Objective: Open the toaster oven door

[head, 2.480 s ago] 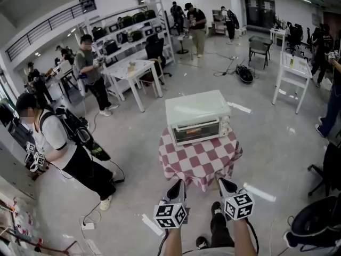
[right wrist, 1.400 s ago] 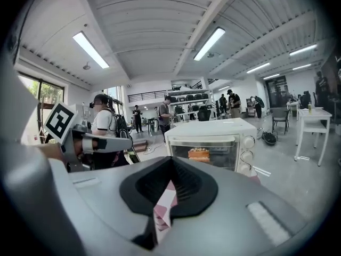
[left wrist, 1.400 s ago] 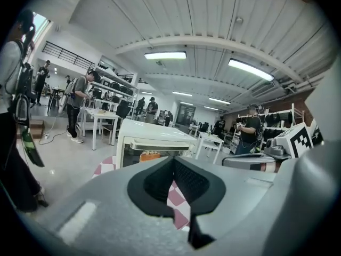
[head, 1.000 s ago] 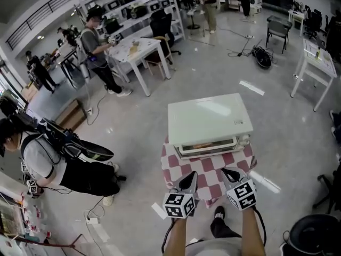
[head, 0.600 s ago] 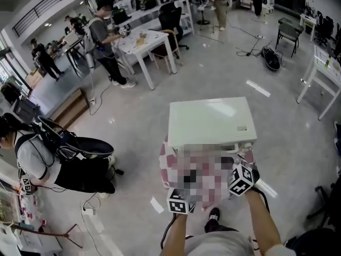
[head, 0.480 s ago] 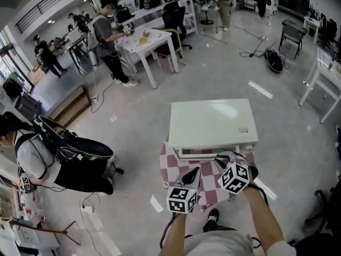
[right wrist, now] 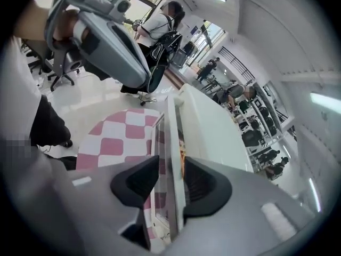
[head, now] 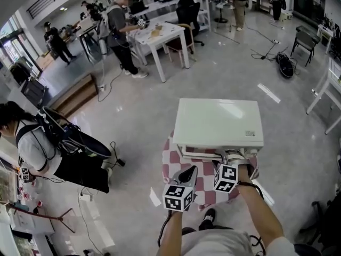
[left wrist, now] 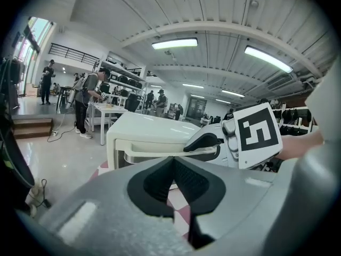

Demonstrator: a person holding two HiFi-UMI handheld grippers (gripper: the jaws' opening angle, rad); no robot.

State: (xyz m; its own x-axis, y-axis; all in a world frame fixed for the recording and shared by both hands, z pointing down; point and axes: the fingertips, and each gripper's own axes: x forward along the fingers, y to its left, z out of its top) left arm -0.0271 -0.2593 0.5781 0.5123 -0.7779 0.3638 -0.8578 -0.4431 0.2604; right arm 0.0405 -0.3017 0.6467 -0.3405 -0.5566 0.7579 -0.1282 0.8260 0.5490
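One oven (head: 218,122) sits on one checkered table (head: 171,156) at the head view's centre. Its single handle (right wrist: 173,137) runs between the jaws of the right gripper (right wrist: 170,181), which have just been opening and stand spread, not pinching it. The left gripper (left wrist: 173,164), at the oven's lower left, is pressed together and empty.

cream toaster oven (head: 218,122), pink-checked tablecloth (head: 171,161)

The pale grey floor (head: 133,116) is glossy and reflects the light. Far on the left stands a white table (head: 162,36), with a black office chair (head: 187,9) behind it. A low wooden step (head: 74,96) lies further left. Long lamps (left wrist: 174,44) shine on the ribbed ceiling (left wrist: 213,9).
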